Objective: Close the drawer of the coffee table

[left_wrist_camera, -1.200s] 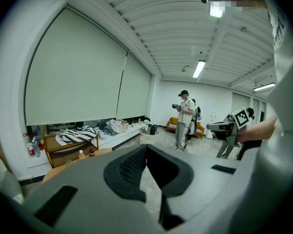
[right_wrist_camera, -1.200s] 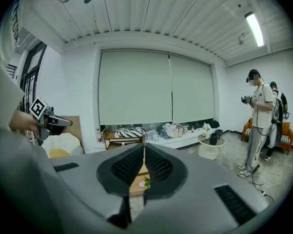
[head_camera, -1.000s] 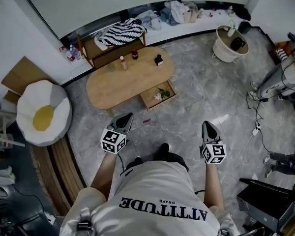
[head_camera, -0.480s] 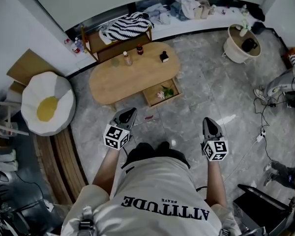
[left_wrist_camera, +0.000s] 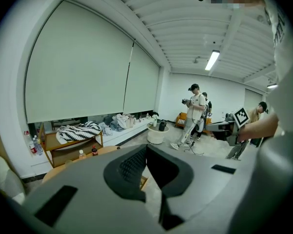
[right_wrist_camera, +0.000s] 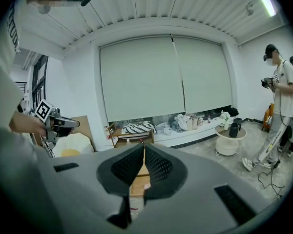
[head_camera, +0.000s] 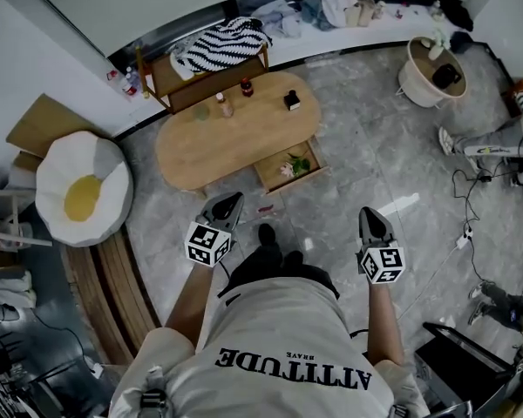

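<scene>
Left gripper (head_camera: 232,200), right gripper (head_camera: 367,214): jaws pressed together, empty. Oval light-wood coffee table (head_camera: 218,142) ahead, shallow wooden drawer (head_camera: 294,179) open, well apart.

Left tongs (head_camera: 225,205) closed and empty, right tongs (head_camera: 372,220) likewise, both forward.

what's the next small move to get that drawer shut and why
Probably step closer to the coffee table and bring the left gripper toward the front of the drawer. It stands pulled out, facing the person, and both that gripper and the right gripper hang well short of it, jaws shut and empty.
</scene>
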Demonstrator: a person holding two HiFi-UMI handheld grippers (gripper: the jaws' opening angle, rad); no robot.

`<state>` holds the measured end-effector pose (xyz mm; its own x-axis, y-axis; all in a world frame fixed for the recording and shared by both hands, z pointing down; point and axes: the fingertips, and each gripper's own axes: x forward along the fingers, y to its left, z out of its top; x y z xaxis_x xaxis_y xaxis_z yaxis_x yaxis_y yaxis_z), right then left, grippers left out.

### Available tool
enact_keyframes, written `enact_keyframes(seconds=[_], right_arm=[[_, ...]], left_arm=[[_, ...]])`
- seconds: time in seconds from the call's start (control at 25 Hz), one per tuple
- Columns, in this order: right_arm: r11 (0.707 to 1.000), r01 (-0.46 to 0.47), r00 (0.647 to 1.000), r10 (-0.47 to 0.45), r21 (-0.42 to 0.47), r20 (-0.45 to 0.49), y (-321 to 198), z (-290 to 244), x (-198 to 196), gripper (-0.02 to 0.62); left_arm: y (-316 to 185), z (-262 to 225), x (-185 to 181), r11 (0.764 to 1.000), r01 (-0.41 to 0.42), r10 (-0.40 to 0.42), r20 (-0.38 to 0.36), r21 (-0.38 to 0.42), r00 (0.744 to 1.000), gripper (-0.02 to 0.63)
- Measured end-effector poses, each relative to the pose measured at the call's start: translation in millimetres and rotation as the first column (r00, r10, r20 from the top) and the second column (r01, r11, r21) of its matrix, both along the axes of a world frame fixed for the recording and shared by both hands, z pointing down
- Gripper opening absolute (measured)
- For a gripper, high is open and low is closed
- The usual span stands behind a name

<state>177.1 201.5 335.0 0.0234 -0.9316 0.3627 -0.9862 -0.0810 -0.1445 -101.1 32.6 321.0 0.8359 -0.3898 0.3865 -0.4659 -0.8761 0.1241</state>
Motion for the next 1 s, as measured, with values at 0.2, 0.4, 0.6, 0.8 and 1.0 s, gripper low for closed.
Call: enact_keyframes(seconds=[0.2, 0.4, 0.6, 0.8, 1.0], right_arm=[[1.000, -0.001, 1.000, 0.001, -0.014, -0.015, -40, 1, -6, 0.021], [0.999, 0.008, 0.999, -0.010, -0.038, -0.032, -82, 3, -16, 0.021], [0.999, 0.017, 0.998, -0.020, -0.051, -0.057, -119, 3, -22, 0.021], [0.998, 0.027, 0.997, -0.031, -0.055, -0.072, -147, 0, -31, 0.021], [0.997, 0.057, 0.994, -0.062, -0.056, -0.093, -165, 0, -38, 0.021]], left_arm=[[-44, 5, 0, 1.000, -0.011, 0.011, -0.011, -0.016, 1.000, 0.021], [-89, 9, -7, 1.000, -0.010, 0.010, -0.017, -0.028, 1.000, 0.021], [-124, 17, -17, 0.999, -0.010, 0.009, -0.018, -0.042, 1.000, 0.021], [-148, 22, -23, 0.999, -0.011, 0.009, -0.031, -0.051, 0.999, 0.021], [-163, 22, -28, 0.999, 0.005, -0.007, -0.046, -0.038, 0.999, 0.020]])
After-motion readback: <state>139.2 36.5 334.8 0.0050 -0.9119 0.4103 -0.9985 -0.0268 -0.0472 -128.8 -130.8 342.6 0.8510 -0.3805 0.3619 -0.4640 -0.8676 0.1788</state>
